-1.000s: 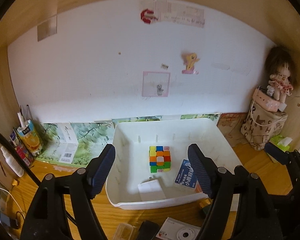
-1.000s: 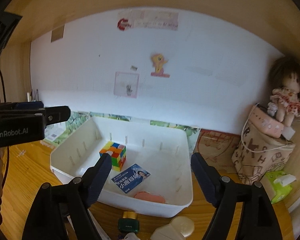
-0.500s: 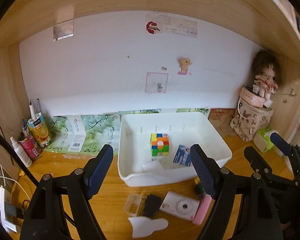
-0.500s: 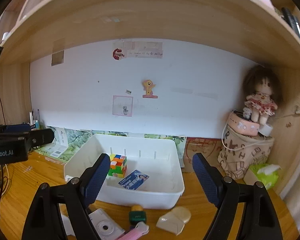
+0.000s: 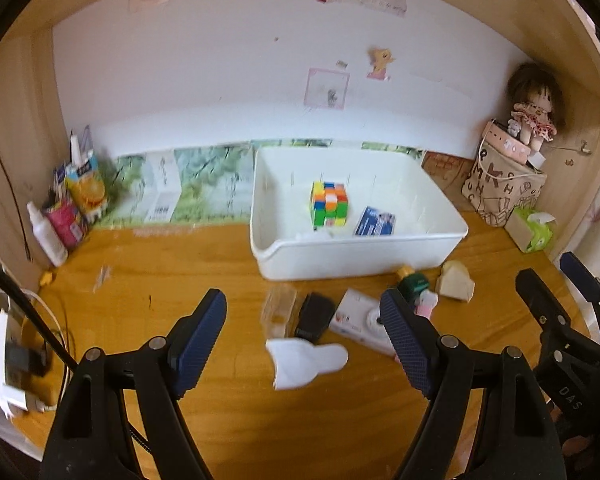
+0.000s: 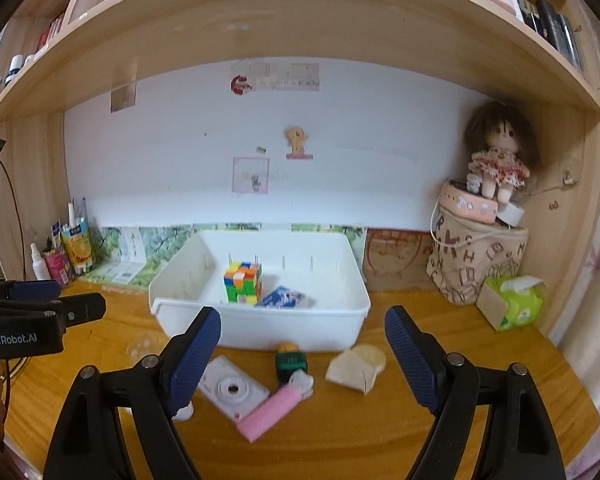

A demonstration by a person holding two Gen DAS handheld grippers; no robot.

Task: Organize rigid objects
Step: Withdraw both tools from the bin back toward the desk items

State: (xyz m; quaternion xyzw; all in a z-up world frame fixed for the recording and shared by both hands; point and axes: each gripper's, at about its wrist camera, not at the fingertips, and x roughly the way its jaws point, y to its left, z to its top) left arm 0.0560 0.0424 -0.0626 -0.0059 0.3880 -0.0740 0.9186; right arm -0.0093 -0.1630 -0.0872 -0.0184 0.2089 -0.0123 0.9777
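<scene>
A white bin [image 5: 360, 258] [image 6: 260, 326] on the desk holds a colourful puzzle cube [image 5: 328, 204] [image 6: 243, 283] and a blue card [image 5: 375, 221] [image 6: 282, 297]. In front of it lie a white toy camera [image 5: 358, 320] [image 6: 232, 392], a pink bar [image 6: 274, 408], a green bottle [image 6: 290, 362], a beige case [image 5: 456, 282] [image 6: 356, 368], a black object [image 5: 314, 316], a clear box [image 5: 280, 310] and a white flat piece [image 5: 306, 362]. My left gripper [image 5: 302, 348] is open and empty above the desk. My right gripper [image 6: 302, 364] is open and empty, short of these items.
A doll [image 6: 496, 160] sits on a patterned bag [image 6: 472, 264] at the right, with a green tissue pack [image 6: 512, 304] beside it. Juice cartons and a spray bottle [image 5: 46, 232] stand at the left. A power strip [image 5: 16, 364] lies at the left edge. A shelf [image 6: 300, 12] hangs overhead.
Both grippers have pulled back from the bin and away from the wall. The loose items in front of the bin have come into view. Both stay open.
</scene>
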